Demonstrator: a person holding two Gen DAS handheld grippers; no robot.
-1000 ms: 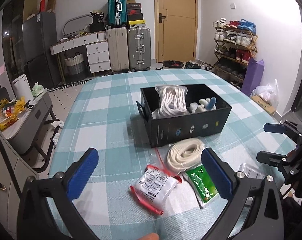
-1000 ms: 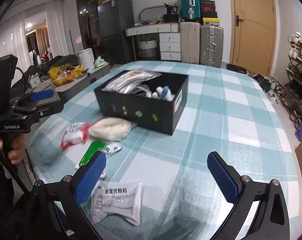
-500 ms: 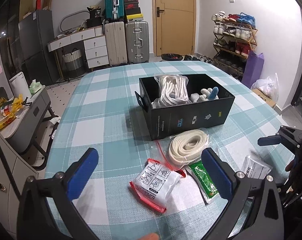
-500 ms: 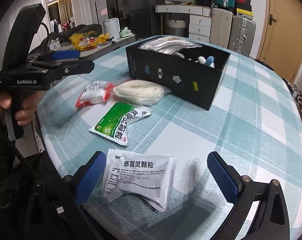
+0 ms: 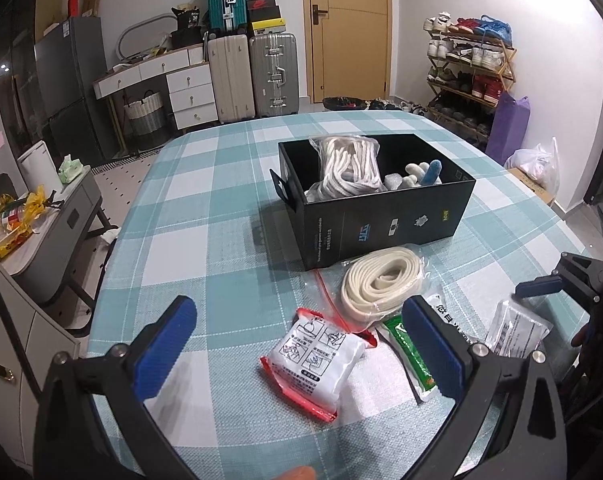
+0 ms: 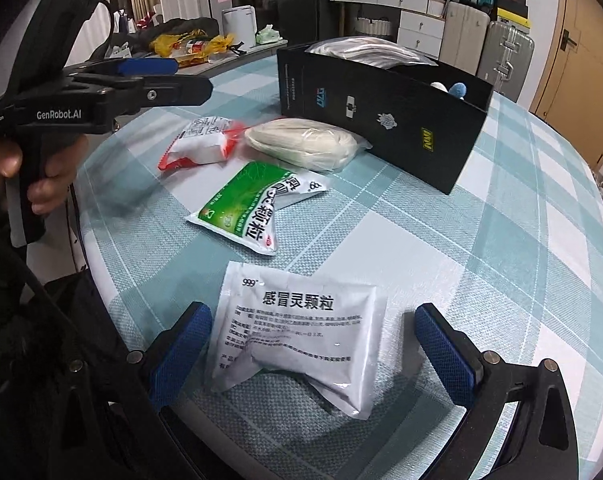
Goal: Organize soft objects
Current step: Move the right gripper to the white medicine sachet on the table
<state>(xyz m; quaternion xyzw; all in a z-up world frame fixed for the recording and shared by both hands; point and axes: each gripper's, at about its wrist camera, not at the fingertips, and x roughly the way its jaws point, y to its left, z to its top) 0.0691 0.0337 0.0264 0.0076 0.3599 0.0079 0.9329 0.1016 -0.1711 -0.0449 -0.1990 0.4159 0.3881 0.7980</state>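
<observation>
A black box [image 5: 385, 220] [image 6: 385, 112] on the checked table holds a bag of white rope [image 5: 349, 168] and small soft toys [image 5: 419, 172]. In front of it lie a bagged cream coil [image 5: 381, 284] [image 6: 301, 144], a red-edged white packet [image 5: 313, 360] [image 6: 201, 140], a green sachet [image 5: 411, 356] [image 6: 249, 204] and a white sachet [image 5: 517, 332] [image 6: 297, 332]. My left gripper [image 5: 301, 340] is open, hovering above the red-edged packet. My right gripper [image 6: 313, 344] is open, its blue pads [image 6: 181, 352] on either side of the white sachet.
The table's curved near edge [image 6: 101, 248] runs close to the packets. A hand [image 6: 41, 176] holds the left gripper's handle at the left of the right wrist view. Suitcases [image 5: 253, 72], drawers [image 5: 189, 88], a shoe rack [image 5: 469, 72] and a side cabinet [image 5: 49, 216] surround the table.
My right gripper has dropped low and moved in over the white sachet, which now lies between its pads. My left gripper has shifted slightly forward over the red-edged packet.
</observation>
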